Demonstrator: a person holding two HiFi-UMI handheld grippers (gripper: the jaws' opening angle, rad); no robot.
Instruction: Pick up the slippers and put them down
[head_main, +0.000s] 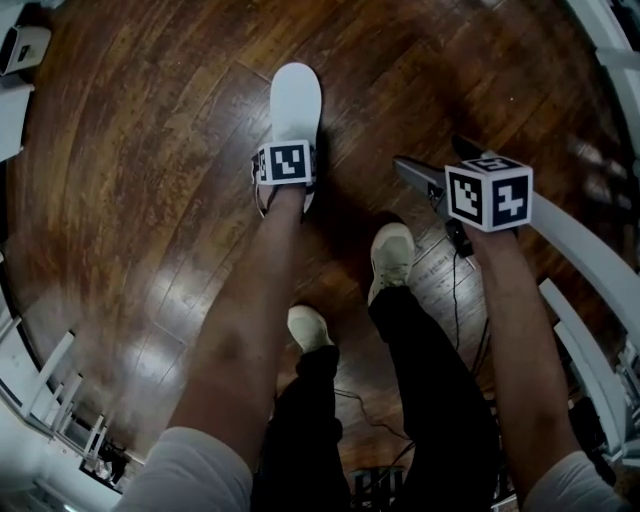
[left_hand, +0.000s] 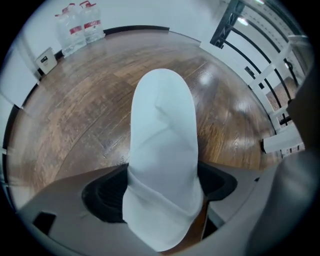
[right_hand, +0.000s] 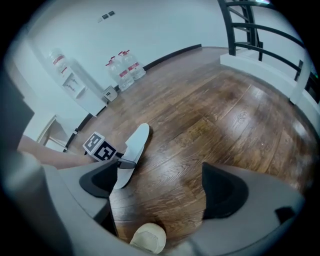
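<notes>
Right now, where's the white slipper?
Head view, upper centre: the white slipper has its near end between the left gripper's jaws, left of the right gripper.

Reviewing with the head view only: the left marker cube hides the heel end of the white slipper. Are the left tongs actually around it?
Observer: Yes. The left gripper view shows the slipper between the left tongs, its sides against both.
Operator: Are the right tongs carrying anything?
Observer: No. The right gripper view shows the right tongs apart and empty over the floor.
Operator: Anything beyond the slipper?
Observer: Water bottles stand against the wall.
</notes>
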